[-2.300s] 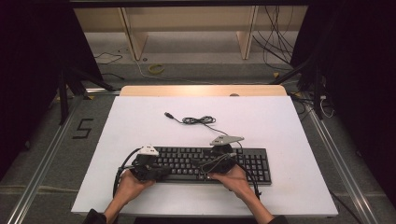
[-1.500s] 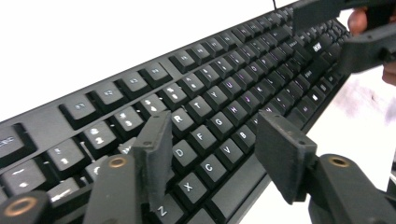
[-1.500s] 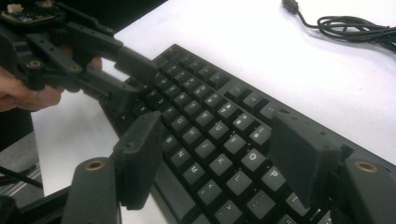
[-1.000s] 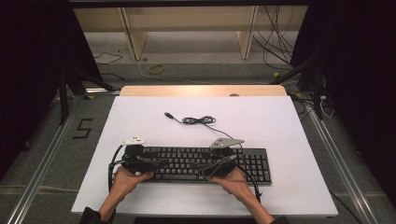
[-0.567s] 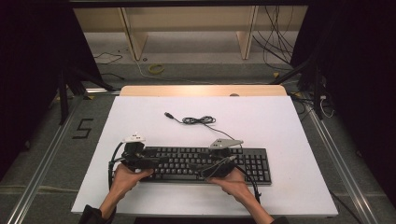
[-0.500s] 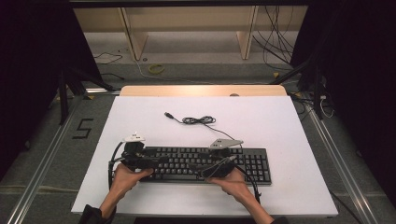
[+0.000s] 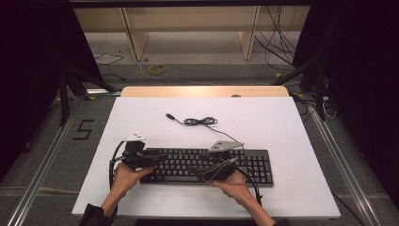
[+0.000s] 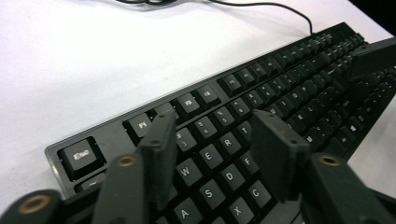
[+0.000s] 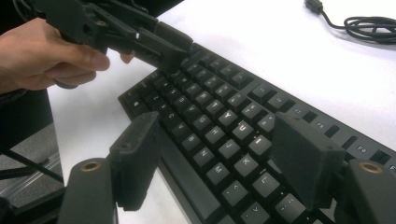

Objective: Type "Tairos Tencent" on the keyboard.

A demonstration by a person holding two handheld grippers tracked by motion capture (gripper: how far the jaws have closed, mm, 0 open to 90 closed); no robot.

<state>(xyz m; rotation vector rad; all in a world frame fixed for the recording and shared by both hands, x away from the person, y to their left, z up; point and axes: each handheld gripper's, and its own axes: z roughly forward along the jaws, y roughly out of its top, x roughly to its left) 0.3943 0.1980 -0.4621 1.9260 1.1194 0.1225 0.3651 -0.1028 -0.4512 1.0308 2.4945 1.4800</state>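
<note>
Flat black keyboard (image 7: 207, 165) of blocky square keys lies under both grippers, jaws parted, gripping nothing.

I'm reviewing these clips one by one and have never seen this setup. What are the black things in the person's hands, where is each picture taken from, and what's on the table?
No robot here: a person holds a hand-operated two-jaw gripper in each hand. The high view looks down from above the person's side of the white table; the left gripper shows at its left, the right gripper toward the middle. The other two pictures come from cameras riding on the grippers, looking along their black jaws.

On the table lies a black keyboard, with its cable coiled loosely behind it, plug end free.

In the left gripper view the jaws stand apart above the W, E, R keys. In the right gripper view the jaws also stand apart over the keys. Neither holds anything.
</note>
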